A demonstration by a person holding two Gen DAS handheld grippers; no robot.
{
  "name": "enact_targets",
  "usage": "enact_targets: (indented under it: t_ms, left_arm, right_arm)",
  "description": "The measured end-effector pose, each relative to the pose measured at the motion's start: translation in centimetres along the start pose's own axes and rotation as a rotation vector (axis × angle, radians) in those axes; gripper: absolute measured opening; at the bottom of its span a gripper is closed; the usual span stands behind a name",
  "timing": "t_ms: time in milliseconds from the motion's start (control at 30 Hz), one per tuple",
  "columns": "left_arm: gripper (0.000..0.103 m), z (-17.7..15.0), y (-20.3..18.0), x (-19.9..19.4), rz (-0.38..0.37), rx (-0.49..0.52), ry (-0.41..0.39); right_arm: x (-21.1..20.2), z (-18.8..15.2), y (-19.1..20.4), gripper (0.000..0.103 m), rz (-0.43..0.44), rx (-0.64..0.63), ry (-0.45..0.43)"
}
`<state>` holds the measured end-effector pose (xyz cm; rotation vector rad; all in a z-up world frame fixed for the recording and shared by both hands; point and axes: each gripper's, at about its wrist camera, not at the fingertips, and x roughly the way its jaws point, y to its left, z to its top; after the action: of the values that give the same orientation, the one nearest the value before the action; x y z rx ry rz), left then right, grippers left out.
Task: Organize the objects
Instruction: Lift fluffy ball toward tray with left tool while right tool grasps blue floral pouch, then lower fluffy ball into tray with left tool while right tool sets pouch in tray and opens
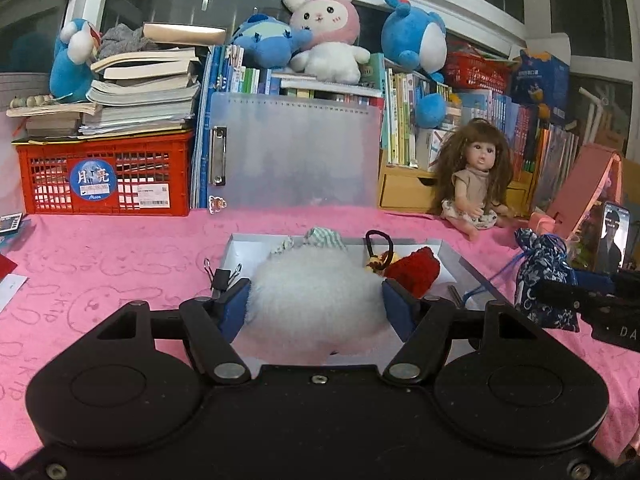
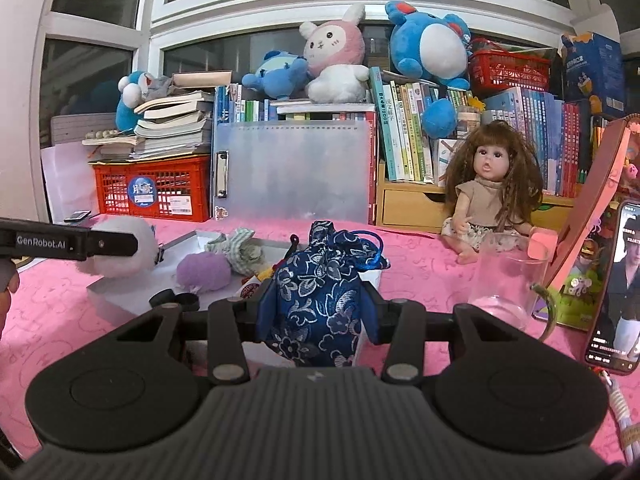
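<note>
My left gripper (image 1: 314, 300) is shut on a white fluffy pompom (image 1: 316, 300) and holds it over the near edge of a shallow white tray (image 1: 452, 258) on the pink cloth. The tray also holds a red knitted piece (image 1: 414, 270), a hair tie with a charm (image 1: 378, 258) and a green checked cloth (image 1: 324, 238). My right gripper (image 2: 318, 308) is shut on a blue floral drawstring pouch (image 2: 320, 292), just right of the tray (image 2: 120, 300). A purple pompom (image 2: 204, 272) lies in the tray. The left gripper with the white pompom (image 2: 120, 254) shows at the left of the right wrist view.
A doll (image 2: 492, 204) sits at the back right. A glass cup (image 2: 508, 280) and a phone (image 2: 618, 288) stand at the right. A red crate (image 1: 104, 176), a clear folder (image 1: 296, 152), books and plush toys line the back. A binder clip (image 1: 220, 278) lies left of the tray.
</note>
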<state>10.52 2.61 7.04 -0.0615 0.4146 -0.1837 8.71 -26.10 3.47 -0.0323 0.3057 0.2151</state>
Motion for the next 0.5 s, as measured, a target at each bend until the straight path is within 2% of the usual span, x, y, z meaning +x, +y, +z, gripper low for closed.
enact_targets:
  t_ms: [500]
  left_arm:
    - [0.068, -0.7, -0.9, 2.9, 0.017, 0.032, 0.044]
  right_arm:
    - [2.5, 0.2, 0.1, 0.049, 0.034, 0.003, 0.053]
